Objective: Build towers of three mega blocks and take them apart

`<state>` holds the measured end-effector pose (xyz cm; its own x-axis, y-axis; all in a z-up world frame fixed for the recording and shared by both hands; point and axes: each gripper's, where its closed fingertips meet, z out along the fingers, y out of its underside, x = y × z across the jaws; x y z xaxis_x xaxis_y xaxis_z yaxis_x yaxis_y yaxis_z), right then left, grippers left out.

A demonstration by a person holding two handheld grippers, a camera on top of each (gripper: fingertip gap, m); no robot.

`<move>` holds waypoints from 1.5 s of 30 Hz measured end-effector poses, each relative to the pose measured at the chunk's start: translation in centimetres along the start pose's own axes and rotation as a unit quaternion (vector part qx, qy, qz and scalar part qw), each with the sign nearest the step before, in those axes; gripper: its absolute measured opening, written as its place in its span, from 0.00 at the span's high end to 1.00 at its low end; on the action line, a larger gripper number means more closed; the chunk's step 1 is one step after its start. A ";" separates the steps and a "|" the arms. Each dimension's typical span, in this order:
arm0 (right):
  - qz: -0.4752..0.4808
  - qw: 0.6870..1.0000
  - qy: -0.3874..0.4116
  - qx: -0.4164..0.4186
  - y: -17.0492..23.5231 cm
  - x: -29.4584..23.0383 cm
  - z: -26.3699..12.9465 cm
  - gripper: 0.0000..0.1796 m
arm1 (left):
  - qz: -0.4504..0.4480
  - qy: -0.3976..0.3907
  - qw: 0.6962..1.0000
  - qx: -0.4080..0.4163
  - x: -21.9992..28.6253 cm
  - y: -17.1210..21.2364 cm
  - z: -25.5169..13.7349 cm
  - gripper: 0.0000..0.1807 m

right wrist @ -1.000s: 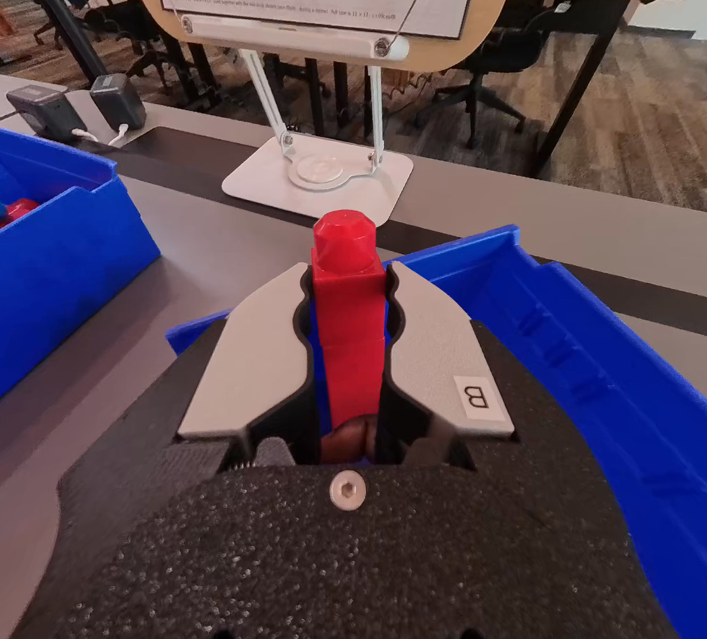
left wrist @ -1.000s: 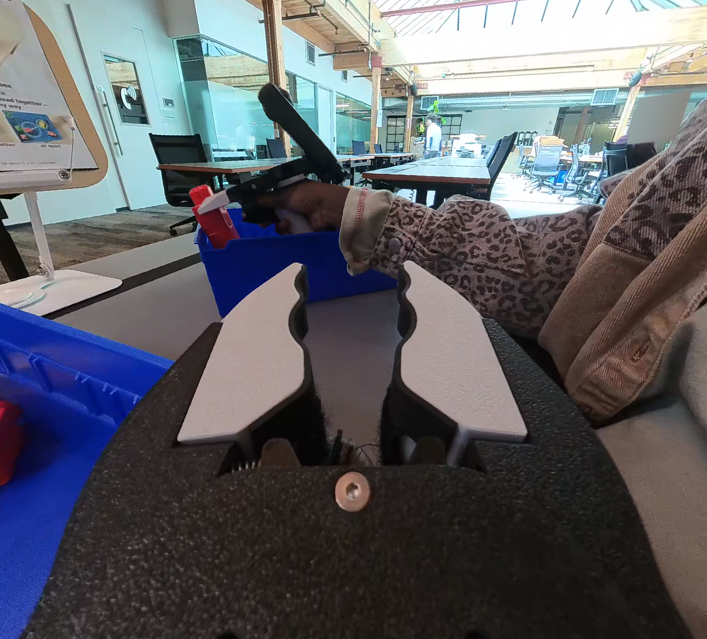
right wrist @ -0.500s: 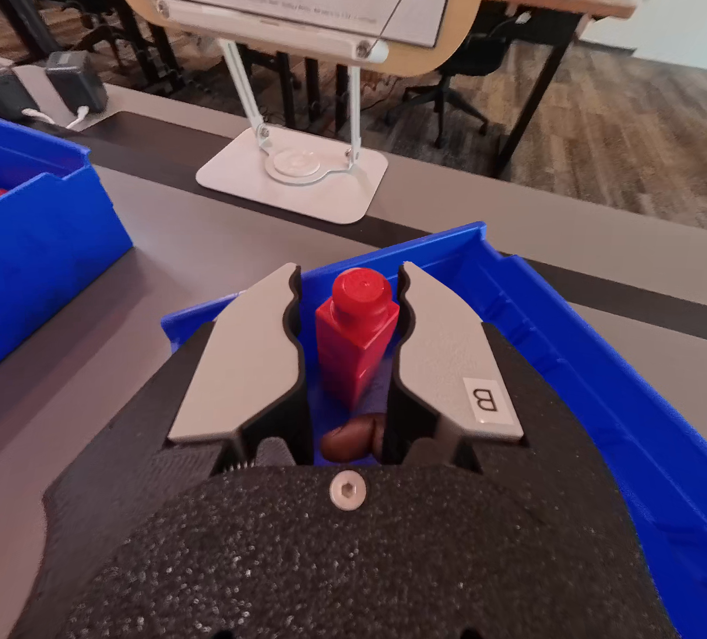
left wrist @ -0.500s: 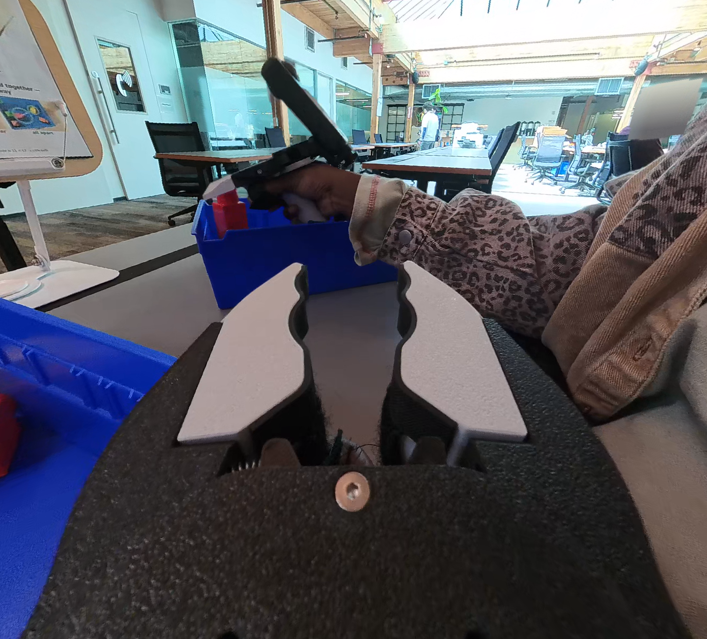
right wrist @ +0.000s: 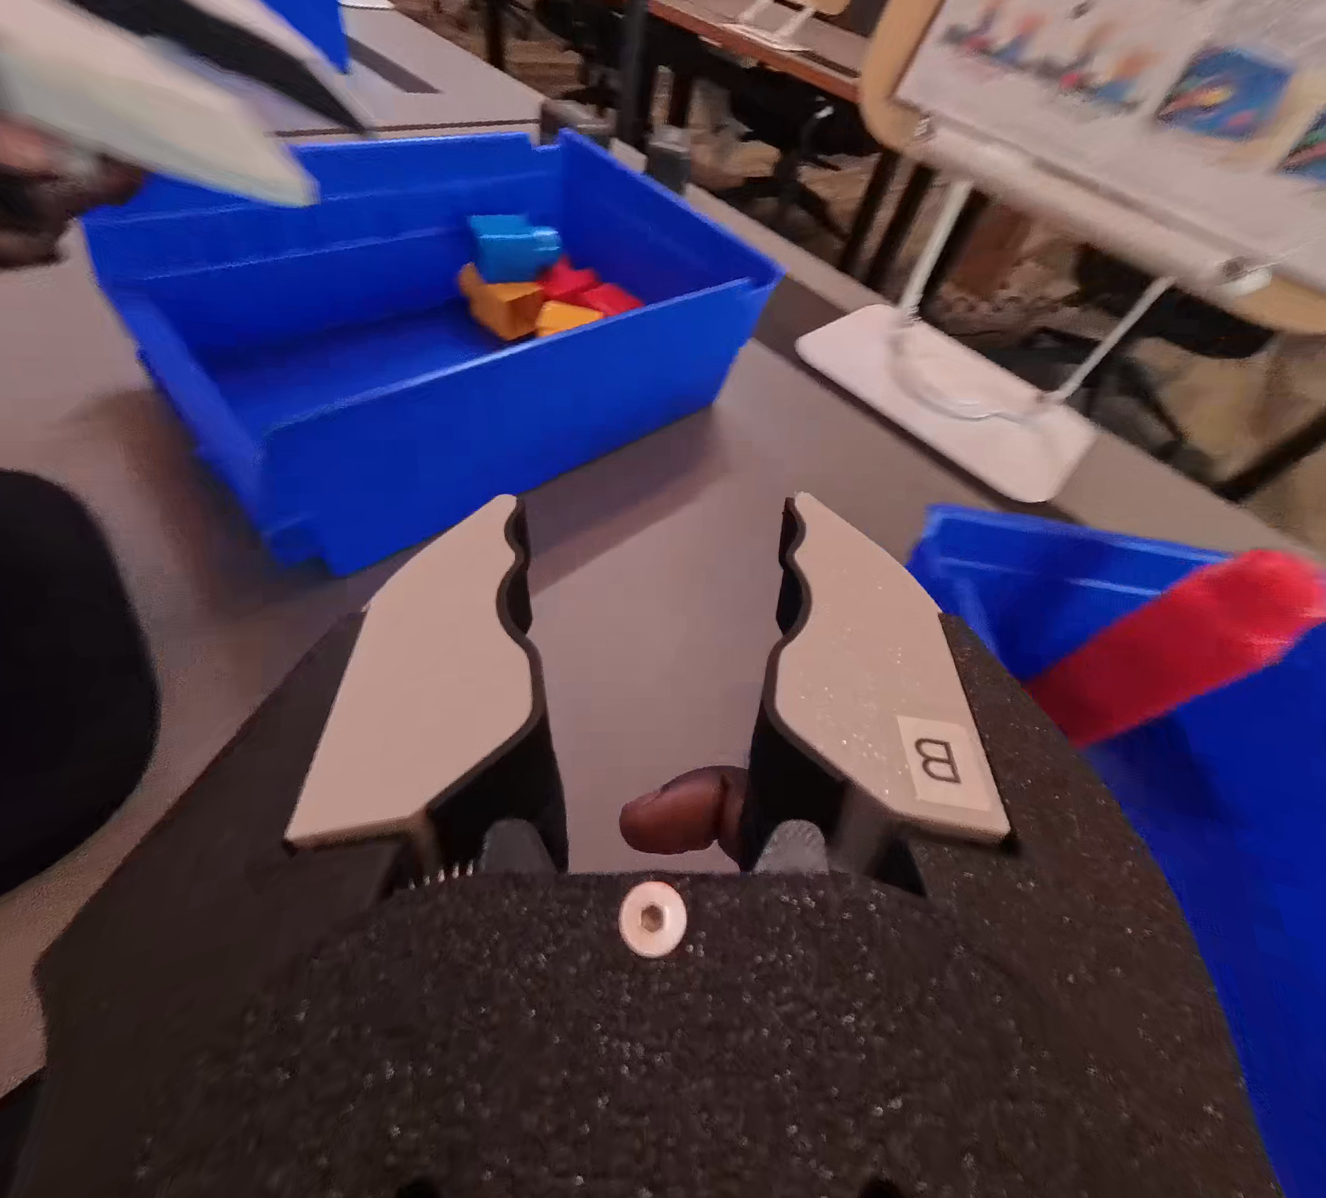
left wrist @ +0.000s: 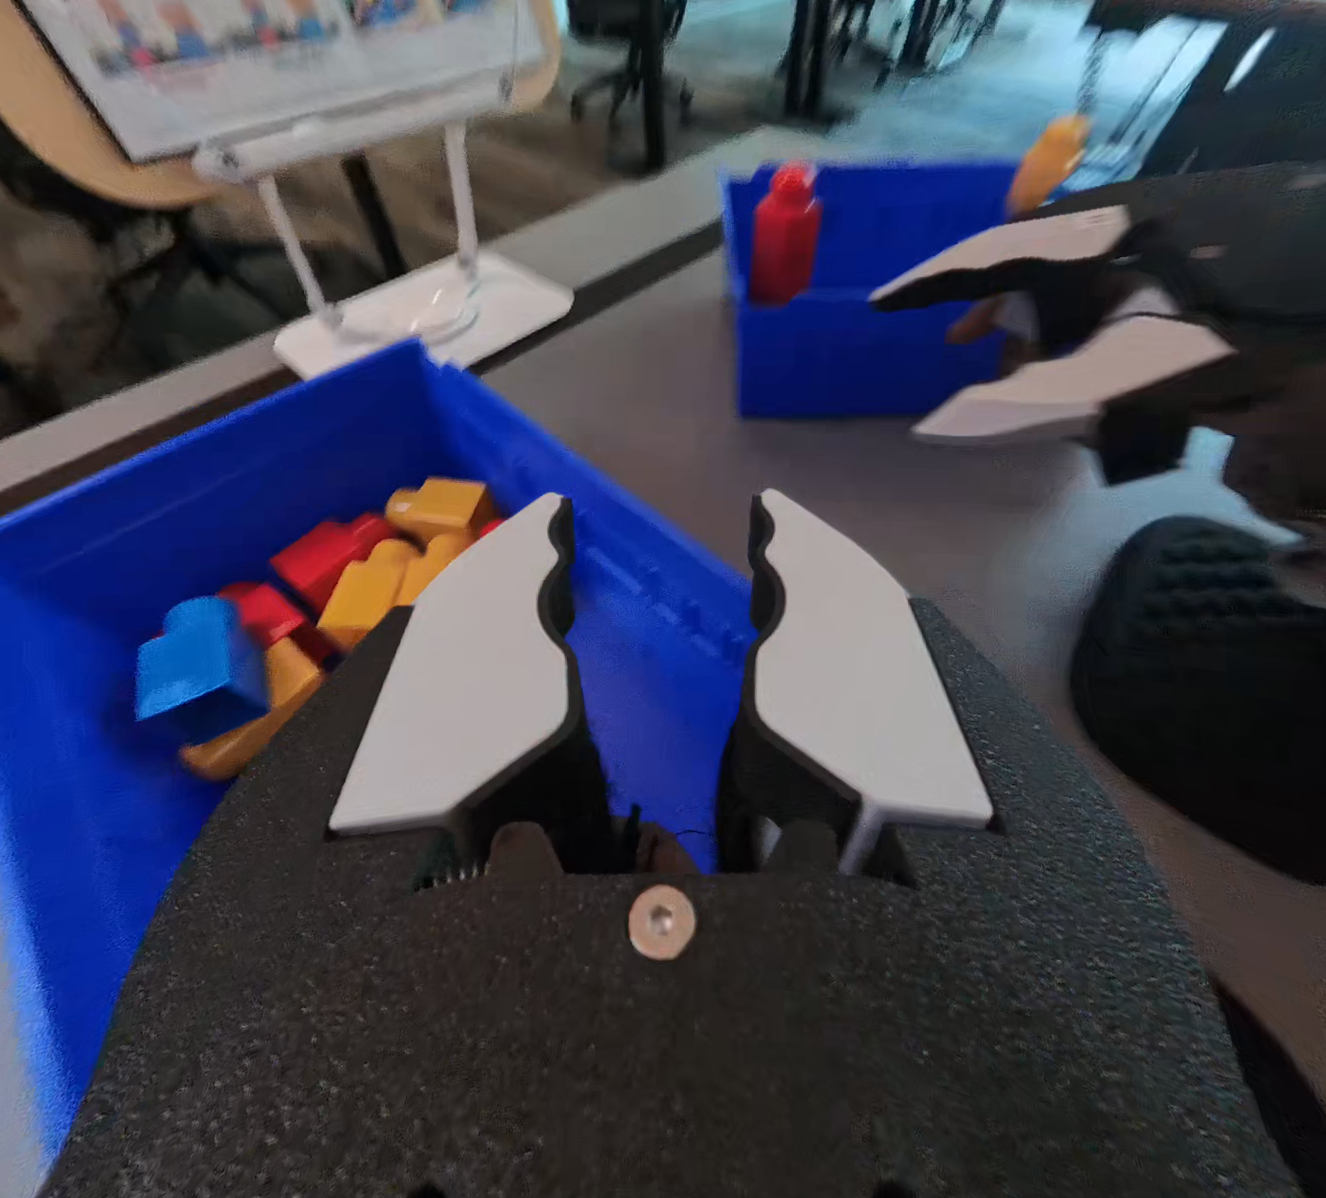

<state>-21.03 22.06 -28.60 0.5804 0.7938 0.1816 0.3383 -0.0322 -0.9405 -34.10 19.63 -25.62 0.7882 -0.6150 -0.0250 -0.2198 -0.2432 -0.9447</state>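
Left bin (left wrist: 502,439): loose blocks (left wrist: 359,590). Right bin (left wrist: 861,360): red tower (left wrist: 786,245). Both tongs (left wrist: 660,561) (right wrist: 649,546) agape, empty.

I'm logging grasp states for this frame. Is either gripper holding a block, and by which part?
Nothing is held. The left gripper and the right gripper are both open and empty. The red tower stands free in the small blue bin.

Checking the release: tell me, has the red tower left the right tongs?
Yes. The red tower now leans in the blue bin, right of the open right tongs.
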 end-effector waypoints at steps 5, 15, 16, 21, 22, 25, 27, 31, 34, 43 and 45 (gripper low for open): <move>0.063 0.996 -0.069 -0.006 4.0 -3.4 1.5 0.65 | 0.031 -0.041 0.981 -0.185 -5.2 4.5 5.6 0.80; 0.058 0.996 -0.073 -0.011 4.9 -3.6 1.5 0.67 | 0.086 -0.111 0.949 -0.284 -9.5 10.5 11.4 0.76; 0.058 0.995 -0.074 -0.014 5.0 -3.6 1.5 0.67 | 0.089 -0.113 0.948 -0.285 -9.5 10.5 11.4 0.76; 0.060 0.995 -0.077 -0.008 4.8 -3.7 1.5 0.67 | 0.135 -0.121 0.938 -0.296 -9.5 10.8 10.9 0.77; 0.062 0.995 -0.076 -0.006 4.8 -3.6 1.5 0.67 | 0.143 -0.125 0.940 -0.283 -9.5 10.5 10.8 0.78; 0.060 0.996 -0.071 -0.008 4.9 -3.4 1.5 0.67 | 0.146 -0.120 0.948 -0.257 -9.0 9.8 10.5 0.79; 0.059 0.996 -0.069 -0.012 5.1 -3.3 1.5 0.67 | 0.116 -0.092 0.951 -0.272 -8.4 10.5 10.4 0.79; 0.055 0.996 -0.068 -0.017 5.3 -3.3 1.6 0.67 | 0.103 -0.097 0.953 -0.267 -8.9 10.7 10.6 0.77; 0.055 0.996 -0.066 -0.021 5.5 -3.3 1.7 0.67 | 0.119 -0.103 0.951 -0.266 -9.0 10.8 10.7 0.76; 0.059 0.996 -0.064 -0.026 5.8 -3.2 1.9 0.67 | 0.155 -0.120 0.941 -0.274 -9.2 10.9 10.8 0.76; 0.061 0.996 -0.063 -0.026 5.9 -3.2 1.9 0.67 | 0.160 -0.111 0.938 -0.287 -8.9 11.2 10.7 0.72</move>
<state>-22.30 20.53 -35.25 0.5222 0.8524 0.0264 0.3117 -0.1620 -0.9363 -37.38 30.40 -39.47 0.7159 -0.5693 -0.4043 -0.6879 -0.4759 -0.5479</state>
